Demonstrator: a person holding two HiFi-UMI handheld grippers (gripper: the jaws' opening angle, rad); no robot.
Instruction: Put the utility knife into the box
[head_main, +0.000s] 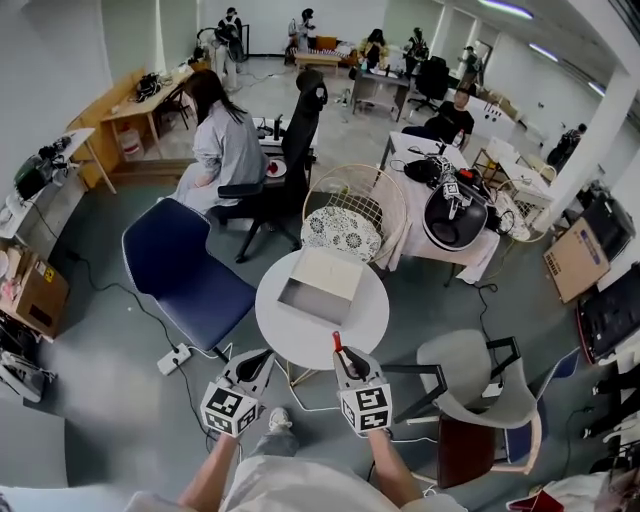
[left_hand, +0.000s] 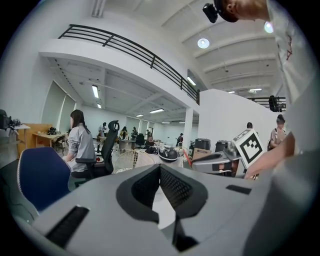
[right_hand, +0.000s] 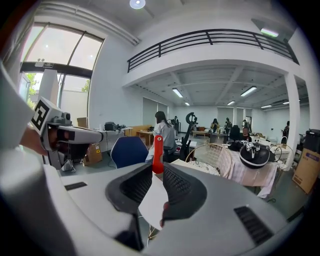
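An open, shallow grey box (head_main: 322, 283) lies on the round white table (head_main: 372, 322) in the head view. My right gripper (head_main: 345, 360) hovers at the table's near edge, shut on the red utility knife (head_main: 338, 346), whose tip points toward the box. In the right gripper view the knife (right_hand: 158, 151) stands up between the jaws of my right gripper (right_hand: 157, 169). My left gripper (head_main: 250, 368) is beside it, left of the table's near edge, with its jaws closed and nothing in them. In the left gripper view, the tips of my left gripper (left_hand: 160, 169) meet.
A blue chair (head_main: 185, 265) stands left of the table, and a wire chair with a patterned cushion (head_main: 350, 215) is behind it. At the right is a grey chair (head_main: 480, 390). A power strip (head_main: 175, 357) and cables lie on the floor. A person (head_main: 222, 140) sits at a far desk.
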